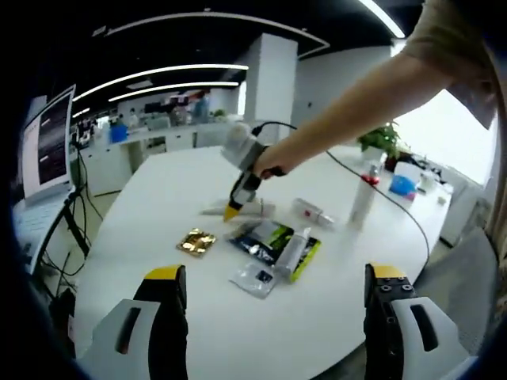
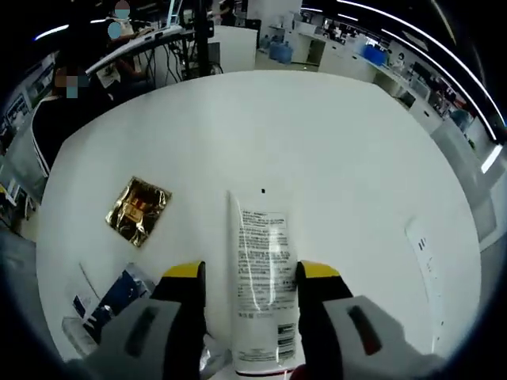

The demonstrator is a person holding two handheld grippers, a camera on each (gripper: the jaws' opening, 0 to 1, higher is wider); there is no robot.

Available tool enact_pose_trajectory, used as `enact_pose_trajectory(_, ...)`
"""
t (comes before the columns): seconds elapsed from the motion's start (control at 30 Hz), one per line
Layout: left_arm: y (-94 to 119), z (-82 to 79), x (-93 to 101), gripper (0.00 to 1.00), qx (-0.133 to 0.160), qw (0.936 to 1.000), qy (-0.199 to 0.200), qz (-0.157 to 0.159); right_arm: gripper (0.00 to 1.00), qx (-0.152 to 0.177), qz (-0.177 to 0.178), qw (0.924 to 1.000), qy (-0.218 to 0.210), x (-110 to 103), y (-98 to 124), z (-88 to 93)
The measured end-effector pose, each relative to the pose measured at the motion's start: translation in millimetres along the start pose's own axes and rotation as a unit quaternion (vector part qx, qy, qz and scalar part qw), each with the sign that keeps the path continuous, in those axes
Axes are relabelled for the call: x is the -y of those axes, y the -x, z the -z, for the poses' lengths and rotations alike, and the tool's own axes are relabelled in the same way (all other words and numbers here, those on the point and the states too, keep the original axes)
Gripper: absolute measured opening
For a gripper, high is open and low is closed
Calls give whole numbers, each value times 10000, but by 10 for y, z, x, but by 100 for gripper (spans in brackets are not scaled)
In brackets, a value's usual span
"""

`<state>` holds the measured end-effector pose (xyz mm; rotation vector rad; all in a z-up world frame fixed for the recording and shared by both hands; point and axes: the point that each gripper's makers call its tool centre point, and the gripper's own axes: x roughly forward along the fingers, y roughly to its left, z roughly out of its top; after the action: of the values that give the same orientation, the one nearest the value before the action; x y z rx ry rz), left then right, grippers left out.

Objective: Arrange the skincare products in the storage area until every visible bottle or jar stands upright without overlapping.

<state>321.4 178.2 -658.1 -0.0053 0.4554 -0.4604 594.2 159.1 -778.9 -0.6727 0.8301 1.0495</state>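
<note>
Two grippers work over the white table (image 1: 333,317). The right gripper (image 2: 249,277) has its jaws around a flat-lying white tube (image 2: 260,269), seemingly to stand it upright; firm contact I cannot confirm. The left gripper (image 1: 273,297) waits wide open, holding nothing.

Three tubes (image 1: 295,250), one (upright) bottle (image 1: 363,199)

white tube (image 2: 261,277) with grey print, gold foil sachet (image 2: 139,210), yellow-tipped tool (image 2: 250,273), white table (image 2: 317,134).
</note>
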Motion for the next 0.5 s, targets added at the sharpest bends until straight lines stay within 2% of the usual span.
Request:
enact_pose_trajectory(0.03,-3,1,2,90,9,10000,27,13,37,16,22,10000,49,10,5,-2)
enact_pose_trajectory(0.07,-8,10,-8,90,-4,10000,44,7,33,-26,106,9994,318,61,23,17)
enact_pose_trajectory(0.1,-11,19,-13,90,-19,10000,42,-6,32,-15,-121,9998,124,-34,-1,16)
enact_pose_trajectory(0.13,-16,26,-22,90,-31,10000,51,-10,31,-14,-146,9996,237,-34,-6,7)
enact_pose_trajectory(0.5,-20,42,-52,90,-29,9999,121,-30,26,30,-108,9987,491,-69,-14,8)
